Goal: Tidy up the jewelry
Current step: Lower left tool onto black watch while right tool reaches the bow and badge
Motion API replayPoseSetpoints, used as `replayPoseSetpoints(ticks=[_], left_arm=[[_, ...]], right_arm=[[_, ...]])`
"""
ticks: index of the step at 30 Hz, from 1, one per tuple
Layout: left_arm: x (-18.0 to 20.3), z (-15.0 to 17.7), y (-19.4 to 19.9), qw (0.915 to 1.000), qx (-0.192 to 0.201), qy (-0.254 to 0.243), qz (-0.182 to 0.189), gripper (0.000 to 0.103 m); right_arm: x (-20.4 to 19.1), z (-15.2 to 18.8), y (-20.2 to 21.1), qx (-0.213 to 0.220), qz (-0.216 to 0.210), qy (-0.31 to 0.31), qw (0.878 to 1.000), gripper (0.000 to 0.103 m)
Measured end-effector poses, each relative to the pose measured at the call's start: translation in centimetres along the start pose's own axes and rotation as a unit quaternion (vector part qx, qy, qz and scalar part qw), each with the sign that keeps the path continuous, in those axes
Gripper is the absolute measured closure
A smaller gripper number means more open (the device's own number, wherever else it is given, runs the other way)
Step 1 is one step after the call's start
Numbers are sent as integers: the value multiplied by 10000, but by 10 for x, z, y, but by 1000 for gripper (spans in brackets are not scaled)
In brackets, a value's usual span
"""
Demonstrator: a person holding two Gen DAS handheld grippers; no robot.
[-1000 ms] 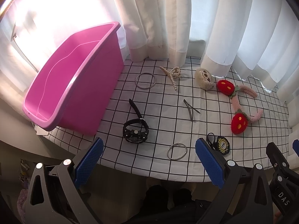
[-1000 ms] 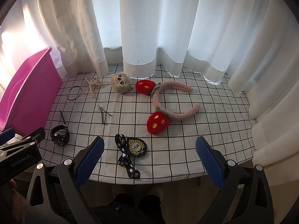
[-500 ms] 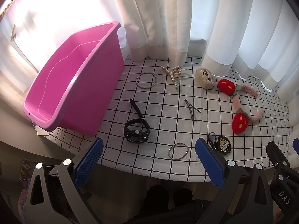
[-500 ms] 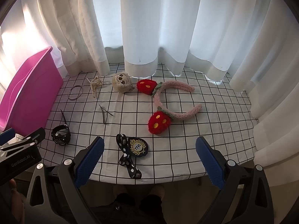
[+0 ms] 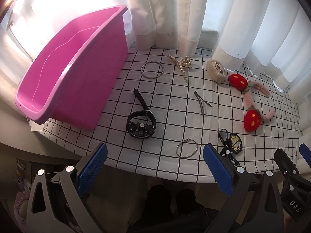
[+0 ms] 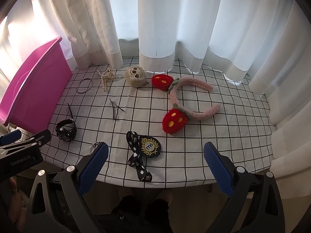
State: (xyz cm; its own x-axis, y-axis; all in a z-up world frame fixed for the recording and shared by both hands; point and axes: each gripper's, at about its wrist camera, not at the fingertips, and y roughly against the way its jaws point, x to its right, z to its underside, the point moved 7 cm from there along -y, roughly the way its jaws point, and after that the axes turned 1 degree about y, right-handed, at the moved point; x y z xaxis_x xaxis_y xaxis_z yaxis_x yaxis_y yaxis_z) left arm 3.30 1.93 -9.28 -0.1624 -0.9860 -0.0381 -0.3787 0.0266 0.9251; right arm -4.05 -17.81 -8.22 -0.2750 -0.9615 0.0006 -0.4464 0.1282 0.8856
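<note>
both views sit slightly nearer the white black-gridded tablecloth (image 5: 171, 97) than before. left gripper (image 5: 154, 160) and right gripper (image 6: 155, 160): jaws wide apart, empty. black wristwatch (image 5: 141, 123) lies beside the pink plastic tub (image 5: 77, 68).

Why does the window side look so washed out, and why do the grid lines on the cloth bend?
Left wrist view: sunlight through the curtains blows out the corner above the pink bin. Right wrist view: softer light, glare only at far left. In both, the fisheye lens bows the checked tablecloth lines; everything stays sharp.
</note>
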Motion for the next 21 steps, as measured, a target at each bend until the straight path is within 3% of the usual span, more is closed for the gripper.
replayPoseSetpoints(ticks=[7,13,21], left_arm=[[-34,15,-41,9993,-195,305,74,6],[-53,15,-76,9982,-243,557,-8,6],[-52,5,-125,9981,-381,469,-131,6]], right_arm=[[-1,22,-32,-435,-453,-149,9979,9],[4,29,-51,-342,-295,-59,9990,9],[14,31,-80,-320,-490,-270,9979,9]])
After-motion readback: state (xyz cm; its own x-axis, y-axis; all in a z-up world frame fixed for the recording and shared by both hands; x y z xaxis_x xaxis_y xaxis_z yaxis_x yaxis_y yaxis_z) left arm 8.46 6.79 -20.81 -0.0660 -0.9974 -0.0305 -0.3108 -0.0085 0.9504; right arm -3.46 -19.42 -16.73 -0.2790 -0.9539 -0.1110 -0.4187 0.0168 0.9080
